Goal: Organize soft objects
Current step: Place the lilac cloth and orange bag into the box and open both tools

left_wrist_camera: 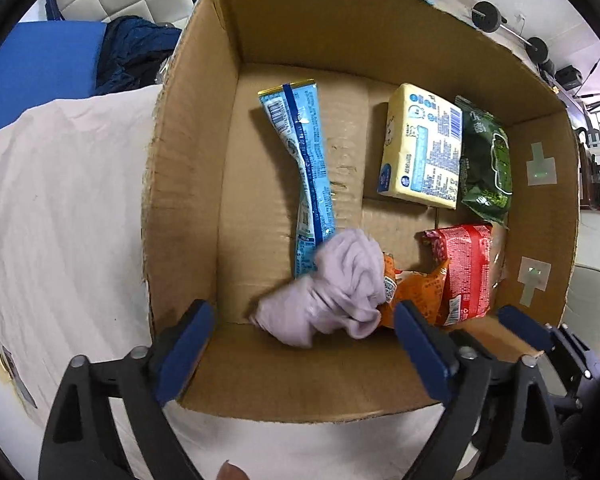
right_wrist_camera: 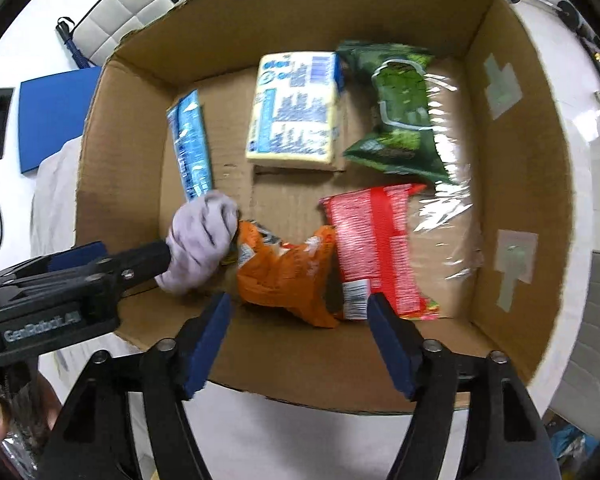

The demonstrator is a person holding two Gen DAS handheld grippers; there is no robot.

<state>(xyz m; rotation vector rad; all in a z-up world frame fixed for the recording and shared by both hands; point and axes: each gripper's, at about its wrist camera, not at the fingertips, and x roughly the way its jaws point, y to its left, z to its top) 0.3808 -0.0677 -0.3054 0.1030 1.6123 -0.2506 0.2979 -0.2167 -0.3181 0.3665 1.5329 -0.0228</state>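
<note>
While left tool (left_wrist_camera: 304,312), right tool (right_wrist_camera: 299,302) gape, cloth (right_wrist_camera: 200,240) (right view only) seemingly touches left.

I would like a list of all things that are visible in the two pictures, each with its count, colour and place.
cardboard box: 1, brown, on white cloth
cloth bundle: 1, lilac, box near side
long packet: 1, light blue, box left
block pack: 1, yellow, box far side
green bag: 1, dark green, far right corner
red packet: 1, red, box right
orange bag: 1, orange, between bundle and red packet
left gripper: 1, black, blue pads, open
right gripper: 1, same, open
</note>
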